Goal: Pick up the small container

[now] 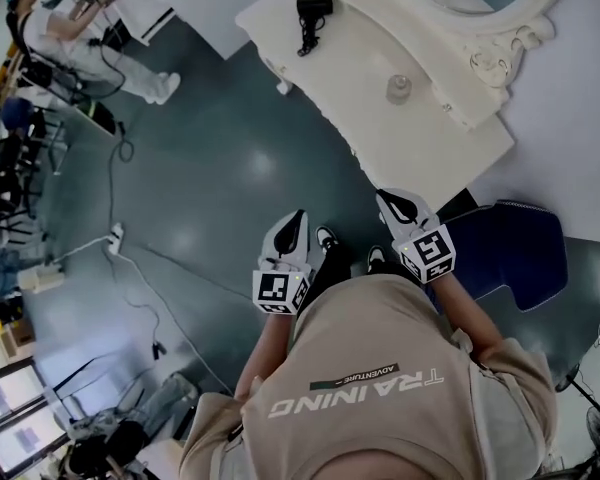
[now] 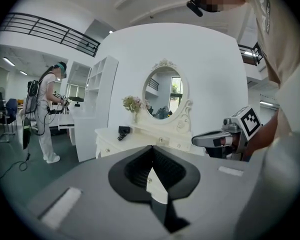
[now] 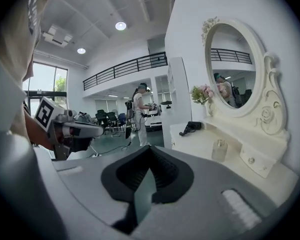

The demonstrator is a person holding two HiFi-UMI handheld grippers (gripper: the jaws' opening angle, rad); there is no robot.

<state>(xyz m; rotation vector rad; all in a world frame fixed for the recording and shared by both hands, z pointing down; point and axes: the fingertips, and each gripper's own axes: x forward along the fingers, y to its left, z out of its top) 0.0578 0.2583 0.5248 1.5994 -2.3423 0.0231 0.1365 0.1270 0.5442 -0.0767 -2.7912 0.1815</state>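
Both closed, left tool [image 1: 298, 215], right tool [image 1: 387, 197], container [image 1: 398, 88] ahead

tee [image 1: 380, 368]: beige, short sleeves, big white "TRAINING" print
shoes [image 1: 326, 238]: dark with white trim, looks like
left tongs [image 1: 298, 216]: white-grey shell, black inner pads, black-and-white marker cube [image 1: 280, 290]
right tongs [image 1: 394, 204]: same deal

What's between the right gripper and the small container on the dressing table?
Nothing: in the head view, only bare white tabletop lies between the right gripper and the small container.
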